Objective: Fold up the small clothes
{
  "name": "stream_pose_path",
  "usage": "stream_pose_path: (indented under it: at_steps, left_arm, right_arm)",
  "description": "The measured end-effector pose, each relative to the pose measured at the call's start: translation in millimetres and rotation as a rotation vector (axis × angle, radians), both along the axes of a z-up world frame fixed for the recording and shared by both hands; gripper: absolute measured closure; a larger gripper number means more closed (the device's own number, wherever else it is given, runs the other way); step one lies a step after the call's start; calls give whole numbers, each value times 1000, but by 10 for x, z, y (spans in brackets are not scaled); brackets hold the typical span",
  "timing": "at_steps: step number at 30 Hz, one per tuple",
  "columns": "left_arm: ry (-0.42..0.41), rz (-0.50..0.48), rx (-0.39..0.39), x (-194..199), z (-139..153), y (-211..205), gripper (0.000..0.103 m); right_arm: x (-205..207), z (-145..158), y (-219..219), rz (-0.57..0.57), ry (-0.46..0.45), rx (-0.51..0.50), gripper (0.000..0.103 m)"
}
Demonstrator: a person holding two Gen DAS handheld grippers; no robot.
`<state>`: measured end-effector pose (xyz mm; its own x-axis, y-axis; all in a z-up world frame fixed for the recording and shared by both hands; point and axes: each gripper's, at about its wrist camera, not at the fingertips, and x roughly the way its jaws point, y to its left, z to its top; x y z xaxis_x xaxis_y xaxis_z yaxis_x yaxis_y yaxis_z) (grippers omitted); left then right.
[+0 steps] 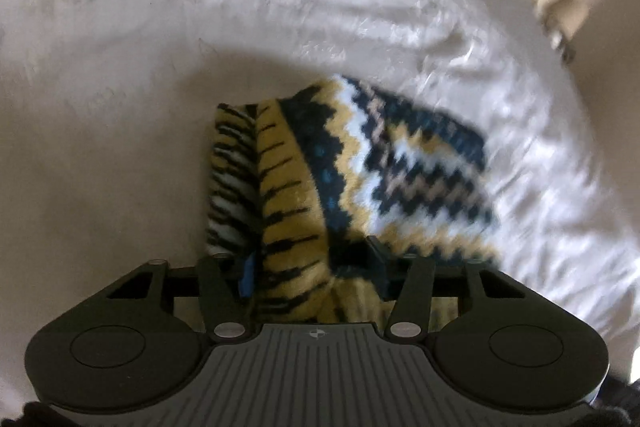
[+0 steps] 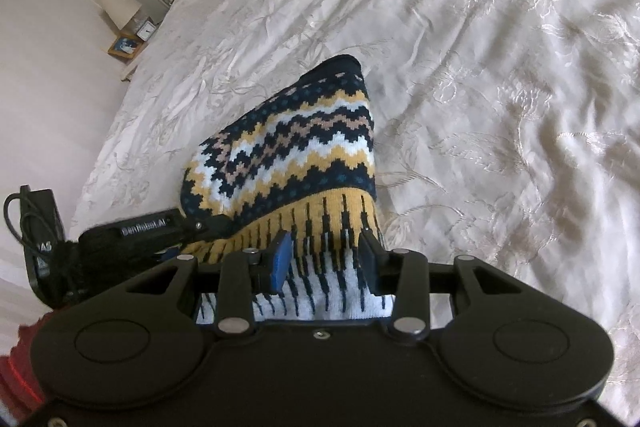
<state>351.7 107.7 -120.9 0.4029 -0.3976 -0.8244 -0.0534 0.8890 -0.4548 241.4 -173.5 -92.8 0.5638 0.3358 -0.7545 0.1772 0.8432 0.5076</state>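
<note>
Knit garment [image 2: 304, 143], small, zigzag bands in navy, mustard, white and tan, with a ribbed striped hem; it sits at the centre of both views, lifted off the bedspread [image 2: 500, 67] at its near end, its far end trailing toward the cover. Judging by the way it tents and droops between my two grips, it is soft, light and floppy, with no stiffness to hold a crease by itself; the fuzzy knit should give the pads plenty of friction, so slipping seems unlikely. The ribbed hem looks the thickest, firmest part, and that is the sensible place to hold. My right gripper [image 2: 326, 261], low centre of its frame, is clamped on the white-and-black ribbing, fabric bunched between the pads. My left gripper [image 1: 312, 267], bottom centre of its own frame, has mustard ribbing filling the gap, and the pads appear to pinch it. In the right view, the left tool's black body shows at lower left, its tip touching the hem's edge. A bedside table with lamp [image 2: 120, 7] stands upper left, well apart.
</note>
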Motion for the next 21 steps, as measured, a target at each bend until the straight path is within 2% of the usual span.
stream_pose_path:
  at_steps: [2, 5, 7, 9, 10, 12, 13, 14, 16, 18, 19, 20, 21]
  left_arm:
    - [-35, 1, 1, -48, 96, -22, 75]
    - [-96, -69, 43, -128, 246, -118, 82]
    - [-141, -97, 82, -164, 337, -138, 83]
    - [-166, -73, 77, -204, 391, -29, 84]
    - [-164, -55, 83, -216, 385, 39, 86]
    - [-148, -35, 148, -205, 309, 155, 90]
    - [-130, -44, 156, -160, 231, 197, 92]
    - [-105, -71, 129, -109, 136, 240, 91]
    - [-91, -117, 132, -25, 56, 273, 88]
    - [-120, -116, 171, 3, 162, 281, 88]
    - [-148, -85, 197, 2, 259, 301, 88]
    - [-181, -56, 217, -25, 357, 307, 87]
    - [-213, -39, 234, -26, 449, 304, 86]
  right_arm:
    - [-16, 0, -10, -5, -1, 0, 53]
    - [-29, -24, -16, -17, 6, 2, 53]
    - [-21, -36, -11, -17, 9, 0, 53]
    - [-13, -27, -10, -16, 4, 2, 53]
    - [-8, -16, -18, -13, -1, 3, 53]
    - [8, 2, -24, -6, -11, -3, 53]
    - [23, 4, -24, -3, -14, -7, 53]
    - [42, -3, -24, 0, -13, -12, 53]
    - [107, -6, -1, 12, -10, -42, 53]
    - [190, 43, 46, 38, -26, -94, 53]
    - [228, 90, 70, 52, -50, -115, 54]
    - [270, 137, 87, 69, -77, -129, 56]
    - [318, 180, 106, 82, -102, -144, 66]
